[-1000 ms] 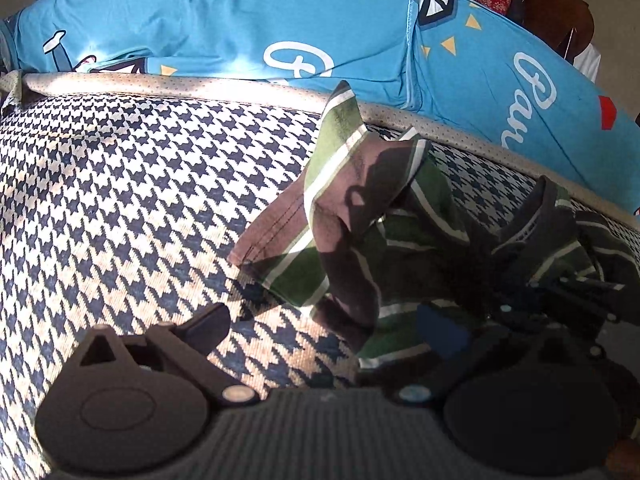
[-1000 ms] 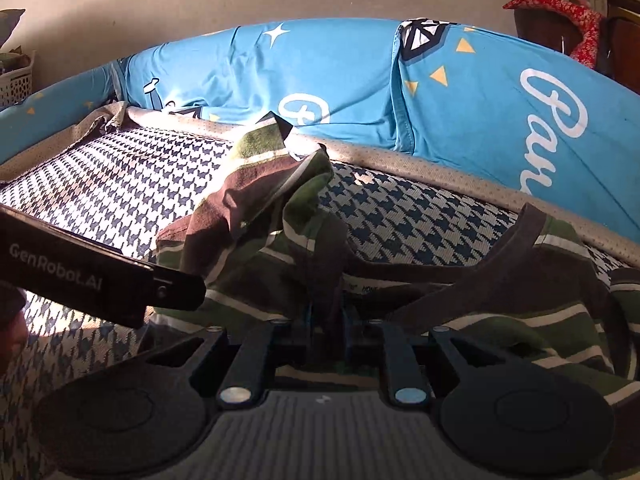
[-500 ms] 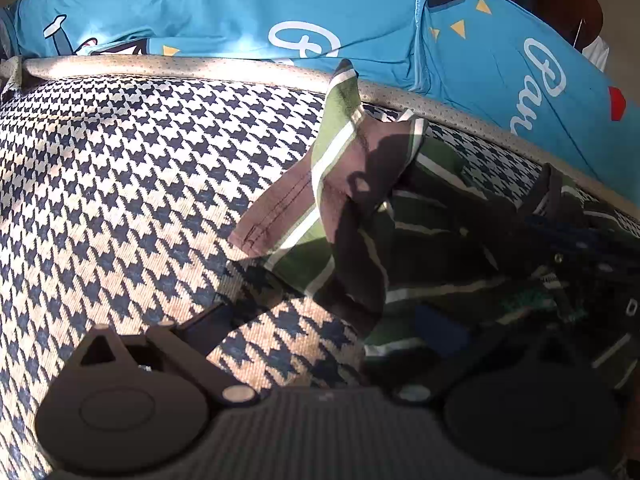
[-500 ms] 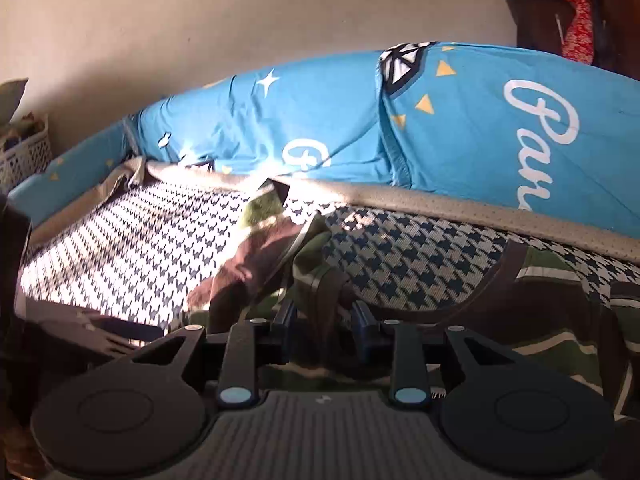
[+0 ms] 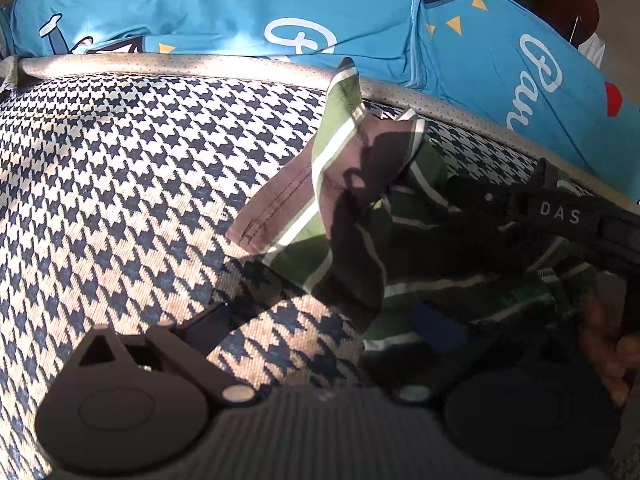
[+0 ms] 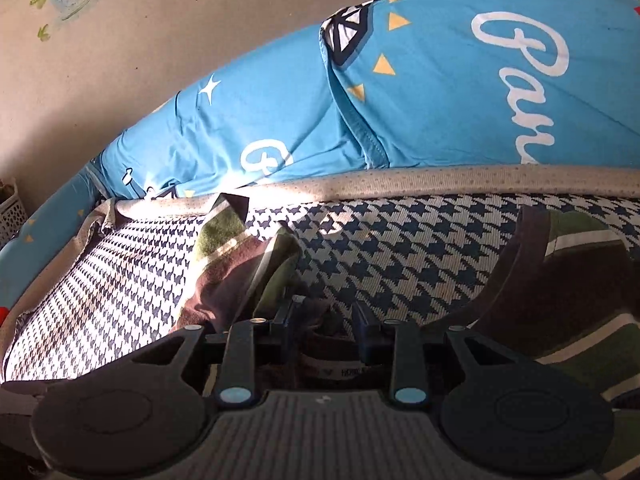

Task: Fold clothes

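Note:
A crumpled shirt (image 5: 352, 200) with green, brown and white stripes lies on the houndstooth mattress (image 5: 120, 184). One sleeve points toward the blue pillows. My left gripper (image 5: 320, 320) is open wide just in front of the shirt's near edge, its left finger (image 5: 208, 324) over bare mattress and its blue-padded right finger over the cloth. In the right wrist view, my right gripper (image 6: 326, 318) is open low over the shirt (image 6: 236, 272), with a fold of fabric lying loose between its fingers. The collar part (image 6: 560, 280) spreads to the right.
Two blue printed pillows (image 5: 248, 4) (image 6: 460, 92) line the far side behind a beige piped edge (image 6: 440, 184). The right gripper's body (image 5: 560, 216) and a hand (image 5: 608, 344) cross the left wrist view's right side. A beige wall (image 6: 200, 8) rises behind.
My right gripper, shut on the shirt a second ago, has opened and tilted upward. The left gripper has edged closer to the shirt and stays open.

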A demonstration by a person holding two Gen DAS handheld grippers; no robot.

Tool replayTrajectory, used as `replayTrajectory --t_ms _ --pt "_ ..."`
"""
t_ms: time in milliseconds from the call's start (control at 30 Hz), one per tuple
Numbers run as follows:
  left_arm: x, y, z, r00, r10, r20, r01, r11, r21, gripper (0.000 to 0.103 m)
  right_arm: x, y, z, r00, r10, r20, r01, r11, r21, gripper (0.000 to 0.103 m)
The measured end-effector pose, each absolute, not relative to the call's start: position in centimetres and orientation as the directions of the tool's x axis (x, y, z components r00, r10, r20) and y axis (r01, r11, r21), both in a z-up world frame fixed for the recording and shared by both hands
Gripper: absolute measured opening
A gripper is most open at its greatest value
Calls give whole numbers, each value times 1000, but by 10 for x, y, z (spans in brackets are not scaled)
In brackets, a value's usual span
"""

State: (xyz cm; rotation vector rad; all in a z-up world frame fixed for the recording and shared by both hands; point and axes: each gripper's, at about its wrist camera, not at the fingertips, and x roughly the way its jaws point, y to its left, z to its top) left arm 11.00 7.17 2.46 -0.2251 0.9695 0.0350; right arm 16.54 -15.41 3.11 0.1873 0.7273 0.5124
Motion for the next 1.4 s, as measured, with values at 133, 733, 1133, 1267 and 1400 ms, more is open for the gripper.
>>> replayTrajectory --t_ms 133,733,1133,1267,1400 --pt "110 72 25 566 -74 -821 -131 975 -179 103 164 -151 30 611 520 -597 -401 853 334 31" --pt "110 71 27 569 -79 -818 -125 976 -180 103 150 -135 51 704 455 -546 -452 879 150 10" --pt "110 63 36 605 -41 -795 -101 987 -128 103 178 -132 87 890 301 -341 -290 953 83 7" --pt "112 64 34 598 -41 -801 -104 986 -128 103 189 -142 88 894 288 -343 -257 957 135 7" --pt "114 66 32 591 -38 -806 -109 986 -126 103 190 -161 91 895 276 -352 -243 961 135 7"
